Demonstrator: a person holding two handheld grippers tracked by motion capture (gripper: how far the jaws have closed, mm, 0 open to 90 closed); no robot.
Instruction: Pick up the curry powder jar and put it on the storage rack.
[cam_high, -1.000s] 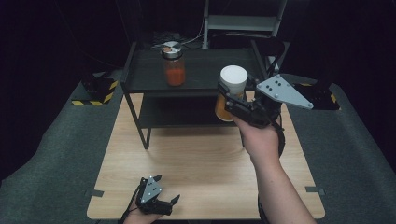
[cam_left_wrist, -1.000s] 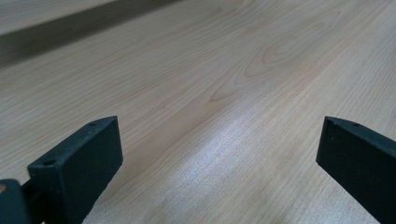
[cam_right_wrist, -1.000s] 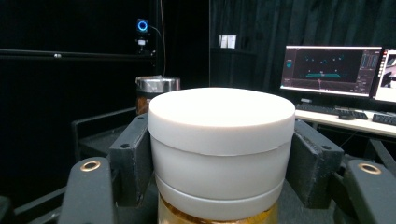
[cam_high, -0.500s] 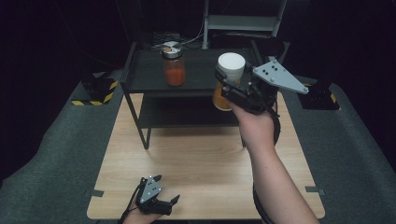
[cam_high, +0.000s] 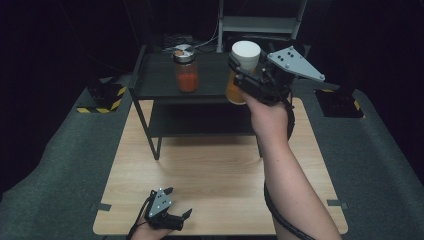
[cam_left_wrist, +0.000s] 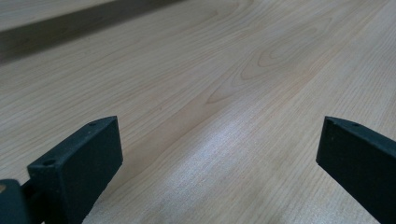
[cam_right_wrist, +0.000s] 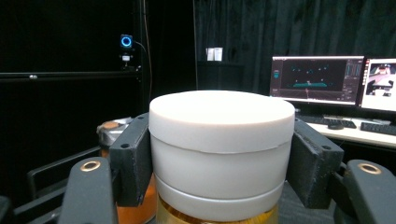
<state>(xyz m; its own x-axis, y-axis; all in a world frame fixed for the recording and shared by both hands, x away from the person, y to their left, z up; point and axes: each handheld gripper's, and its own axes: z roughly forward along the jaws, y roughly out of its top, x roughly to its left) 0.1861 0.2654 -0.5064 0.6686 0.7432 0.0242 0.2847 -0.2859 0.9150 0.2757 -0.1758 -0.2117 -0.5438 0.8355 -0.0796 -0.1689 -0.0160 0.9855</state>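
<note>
the right gripper (cam_high: 246, 75) is clamped on the white lid of a jar (cam_high: 243, 70) with amber contents – its two black jaws press the lid from either side, seen close up in the right gripper view (cam_right_wrist: 219, 154). the jar hangs upright in the grip, lifted off any surface, in front of the top of a black shelf (cam_high: 155, 82). to the left of this gripper, well apart, a second jar (cam_high: 186, 69) with orange-red contents and a metal lid stands on the shelf top. the left gripper (cam_high: 177, 216) rests low at the near edge of the wooden table (cam_high: 220, 170), its jaws spread wide with nothing between them – just bare wood ahead.
</note>
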